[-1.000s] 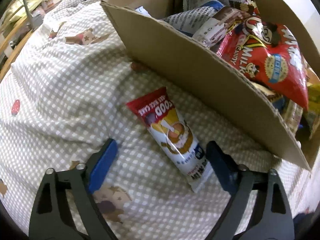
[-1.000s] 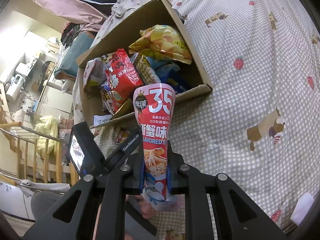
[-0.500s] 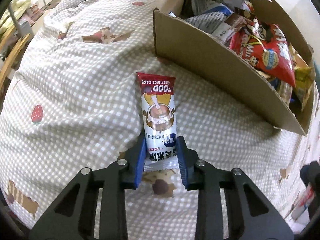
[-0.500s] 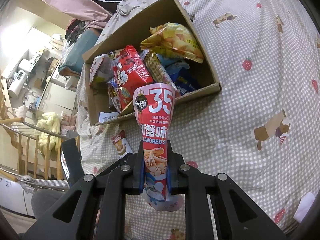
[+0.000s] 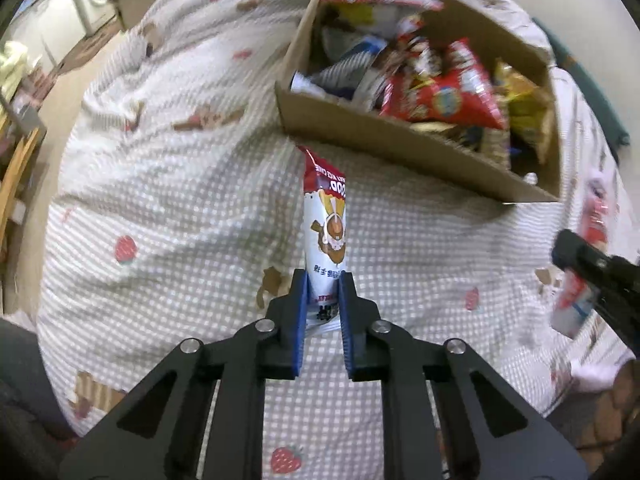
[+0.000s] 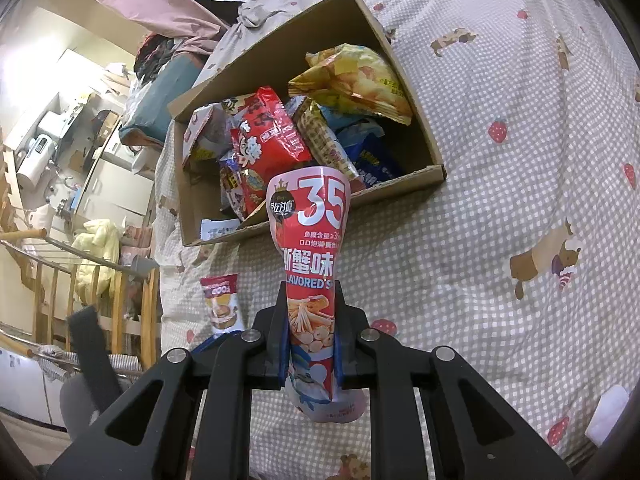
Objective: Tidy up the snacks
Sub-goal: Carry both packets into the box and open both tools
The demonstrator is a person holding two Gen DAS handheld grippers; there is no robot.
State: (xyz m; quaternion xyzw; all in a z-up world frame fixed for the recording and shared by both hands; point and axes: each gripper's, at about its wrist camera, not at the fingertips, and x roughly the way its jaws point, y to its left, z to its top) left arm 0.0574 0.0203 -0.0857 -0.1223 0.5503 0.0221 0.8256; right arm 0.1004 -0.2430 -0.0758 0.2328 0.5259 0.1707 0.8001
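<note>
My left gripper [image 5: 323, 280] is shut on the lower end of a red and white rice cake packet [image 5: 326, 216] and holds it up above the checked bedspread, pointing toward the cardboard box [image 5: 384, 142]. The packet also shows in the right wrist view [image 6: 222, 300]. My right gripper [image 6: 310, 304] is shut on a pink and red crab-flavoured stick packet [image 6: 310, 240], held upright in front of the box [image 6: 320, 216]. The box is full of snack bags. The right gripper shows at the right edge of the left wrist view [image 5: 600, 276].
The box sits on a bed with a checked bedspread [image 5: 160, 200] printed with strawberries and dogs. A red snack bag [image 6: 266, 140] and a yellow chip bag [image 6: 352, 80] lie on top in the box. A wooden rail [image 6: 60, 280] and room clutter lie beyond the bed's left edge.
My left gripper closed on the rice cake packet and lifted it off the bedspread, pulling back from the box. My right gripper kept its crab stick packet and rose a little.
</note>
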